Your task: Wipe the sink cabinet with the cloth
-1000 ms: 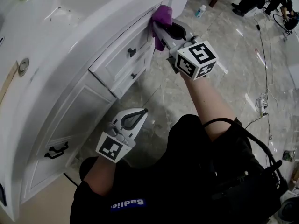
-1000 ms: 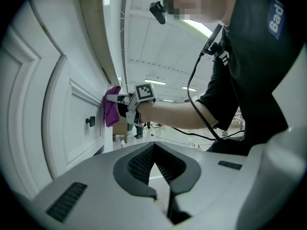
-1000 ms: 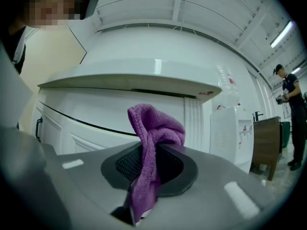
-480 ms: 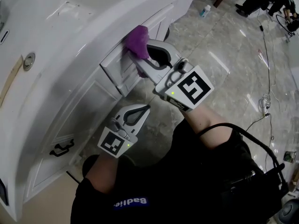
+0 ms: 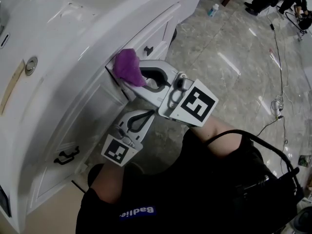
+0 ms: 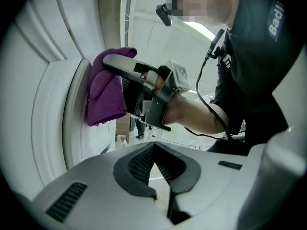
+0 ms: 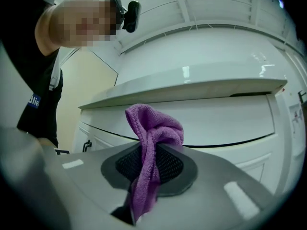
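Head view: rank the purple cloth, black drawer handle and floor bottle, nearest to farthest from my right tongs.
1. Purple cloth, gripped in the right tongs.
2. Black drawer handle, on the cabinet just beyond.
3. Bottle, on the floor, upper right.

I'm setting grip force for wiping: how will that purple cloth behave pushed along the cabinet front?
Probably floppy: the purple cloth folds and droops where the right gripper pinches it. Likely light, as a small pinch holds the whole bunch up. Its fuzzy pile may drag on the glossy cabinet front, so it could bunch further.
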Available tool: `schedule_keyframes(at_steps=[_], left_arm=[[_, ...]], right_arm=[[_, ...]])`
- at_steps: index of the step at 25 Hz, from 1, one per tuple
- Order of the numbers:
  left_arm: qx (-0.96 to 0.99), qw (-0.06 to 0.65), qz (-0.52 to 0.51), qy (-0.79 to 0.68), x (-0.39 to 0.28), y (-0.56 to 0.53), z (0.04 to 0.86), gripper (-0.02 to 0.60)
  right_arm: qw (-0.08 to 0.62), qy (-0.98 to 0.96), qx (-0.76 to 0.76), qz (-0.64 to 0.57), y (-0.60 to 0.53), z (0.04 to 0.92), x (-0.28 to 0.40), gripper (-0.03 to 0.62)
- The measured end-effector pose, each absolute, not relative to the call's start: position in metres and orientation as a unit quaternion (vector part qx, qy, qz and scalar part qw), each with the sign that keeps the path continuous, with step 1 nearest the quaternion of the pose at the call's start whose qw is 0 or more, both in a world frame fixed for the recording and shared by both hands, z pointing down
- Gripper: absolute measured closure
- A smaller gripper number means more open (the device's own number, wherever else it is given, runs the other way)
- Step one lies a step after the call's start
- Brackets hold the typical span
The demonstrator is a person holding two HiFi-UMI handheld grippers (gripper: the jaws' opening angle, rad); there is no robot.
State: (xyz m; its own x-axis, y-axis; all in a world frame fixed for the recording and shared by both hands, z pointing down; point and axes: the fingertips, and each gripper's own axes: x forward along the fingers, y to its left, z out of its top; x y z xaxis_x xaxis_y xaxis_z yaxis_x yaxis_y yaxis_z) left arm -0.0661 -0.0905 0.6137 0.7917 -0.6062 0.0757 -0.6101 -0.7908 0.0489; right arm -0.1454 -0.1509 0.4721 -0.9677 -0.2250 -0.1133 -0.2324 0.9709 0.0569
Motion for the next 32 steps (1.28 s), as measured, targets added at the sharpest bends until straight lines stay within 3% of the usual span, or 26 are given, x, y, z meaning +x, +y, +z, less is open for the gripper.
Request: schedule_keyframes(at_steps=[6,14,18,32], left_arm=[[0.949,0.032,0.031,-0.312,-0.061,-0.087,0.615,0.581],[0.953,0.031,0.034,-0.299,-0.052,-0.086,0.614,0.581],[0.954,0.035,0.032,-0.295,-0.048,-0.083,0.613,0.581],[0.959,0.027,0.032,-0.279,-0.043,-0.085,0.617,0.581]], right_arm=[[0.082,0.975,-0.205,0.027,-0.211,0.468,-0.072,0.537],[0.012,0.921,-0.387,0.038,-0.337,0.505,0.012,0.537],[-0.036,0.923,-0.382,0.034,-0.355,0.527,-0.002,0.537],[-0.065,0.954,-0.272,0.112,-0.249,0.529,-0.095,0.537]])
